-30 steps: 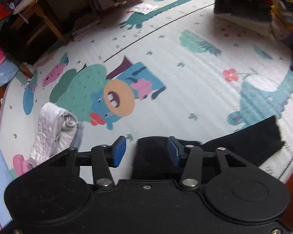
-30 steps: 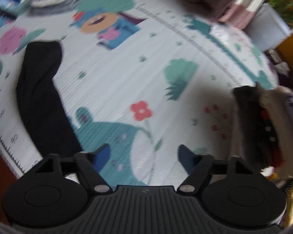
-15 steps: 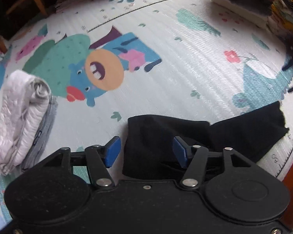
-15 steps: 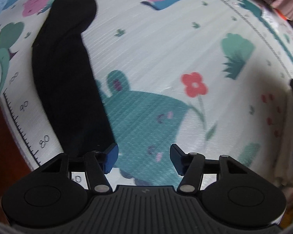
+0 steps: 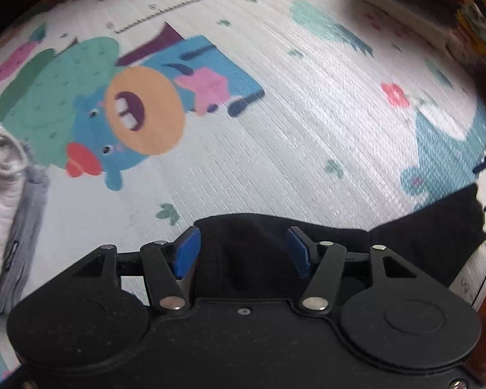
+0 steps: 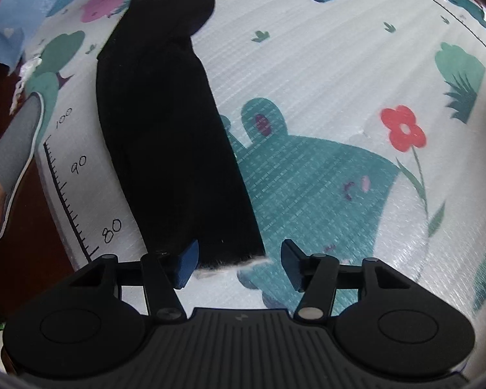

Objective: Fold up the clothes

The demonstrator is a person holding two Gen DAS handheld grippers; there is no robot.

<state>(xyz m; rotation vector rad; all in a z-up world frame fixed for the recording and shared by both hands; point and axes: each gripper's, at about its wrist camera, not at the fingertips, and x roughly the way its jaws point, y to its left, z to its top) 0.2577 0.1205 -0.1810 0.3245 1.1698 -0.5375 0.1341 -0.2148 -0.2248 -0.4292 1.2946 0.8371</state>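
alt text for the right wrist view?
Right gripper, jaws open, hangs over the near end of a long black garment lying flat on a cartoon play mat. A slippered foot shows at the left edge.

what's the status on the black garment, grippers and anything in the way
Left gripper and right gripper: jaws open, one over each end of the black garment, nothing gripped. Garment flat on the play mat. Folded pile off to the side, not blocking.
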